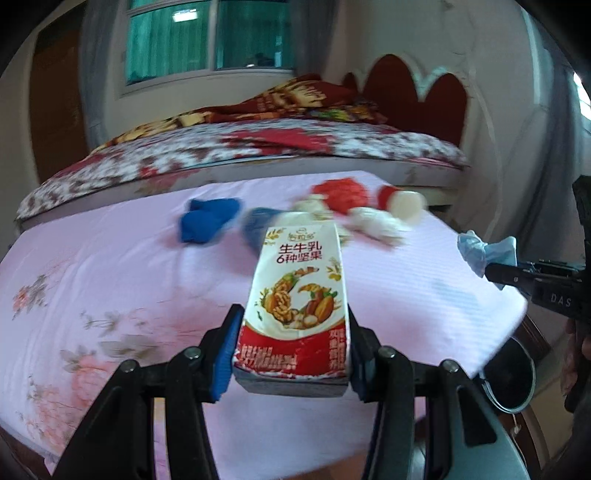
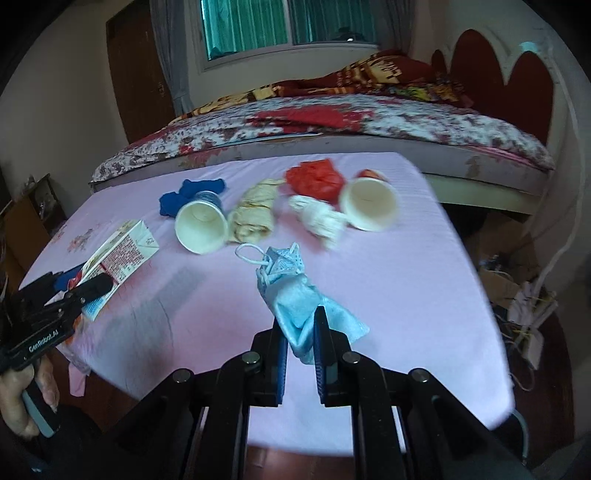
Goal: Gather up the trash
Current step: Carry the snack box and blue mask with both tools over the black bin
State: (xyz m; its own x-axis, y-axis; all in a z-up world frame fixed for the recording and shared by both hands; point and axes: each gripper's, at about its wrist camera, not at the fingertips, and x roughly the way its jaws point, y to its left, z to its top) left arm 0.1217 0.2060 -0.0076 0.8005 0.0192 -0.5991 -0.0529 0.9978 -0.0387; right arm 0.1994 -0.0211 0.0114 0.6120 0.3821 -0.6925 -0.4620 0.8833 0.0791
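Observation:
My left gripper (image 1: 293, 317) is shut on a milk carton (image 1: 299, 291) with nuts printed on it, held above the pink-covered table (image 1: 110, 266). The carton also shows in the right wrist view (image 2: 118, 254). My right gripper (image 2: 300, 314) is shut on a crumpled light blue face mask (image 2: 291, 291), held over the table; the mask also shows at the right in the left wrist view (image 1: 480, 251). On the table lie a blue paper ball (image 2: 188, 195), two paper cups (image 2: 201, 227) (image 2: 369, 206), a beige wrapper (image 2: 253, 214), a red plastic bag (image 2: 316, 179) and white crumpled paper (image 2: 319, 218).
A bed (image 2: 332, 125) with a red floral quilt stands behind the table. A window (image 2: 288, 22) is in the far wall. Cardboard and cables (image 2: 517, 288) lie on the floor at the right. A round dark object (image 1: 513, 373) sits below the table's right edge.

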